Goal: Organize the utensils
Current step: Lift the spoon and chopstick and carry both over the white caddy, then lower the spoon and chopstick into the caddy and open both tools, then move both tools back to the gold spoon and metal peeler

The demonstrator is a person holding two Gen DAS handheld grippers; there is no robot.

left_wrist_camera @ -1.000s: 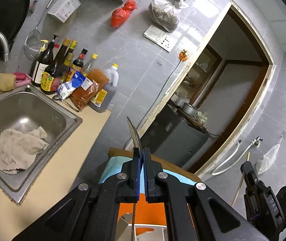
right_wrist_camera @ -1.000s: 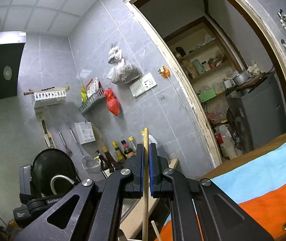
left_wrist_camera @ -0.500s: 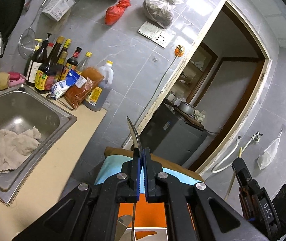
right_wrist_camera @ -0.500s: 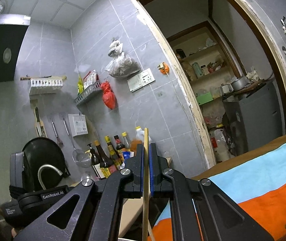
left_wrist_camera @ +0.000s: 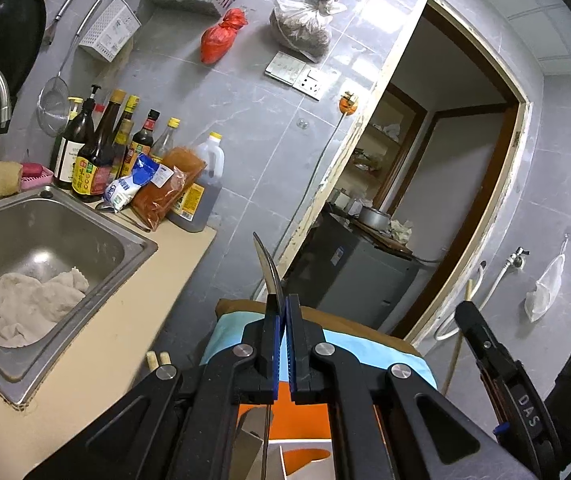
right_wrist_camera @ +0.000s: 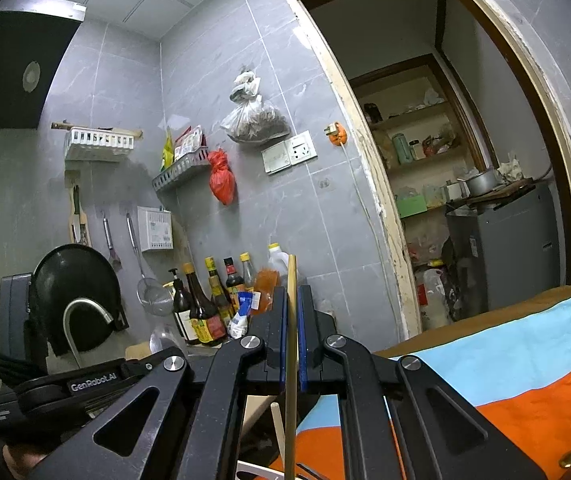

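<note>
Left tongs (left_wrist_camera: 283, 320): matte black linkage arms with triangular cut-outs, silver round screws at the pivots, blue pads lining the fingers; right tongs (right_wrist_camera: 293, 312) built alike; white "GenRobot.AI" lettering on one housing.

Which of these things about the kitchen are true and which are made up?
1. The left claw is shut on a thin metal utensil. True.
2. The right claw is open and holds nothing. False: it is shut on a wooden chopstick.
3. A pale cloth lies in the sink. True.
4. The bag hanging by the wall sockets is blue. False: the red bag hangs there.
5. Sauce bottles stand beside the sink. True.
</note>
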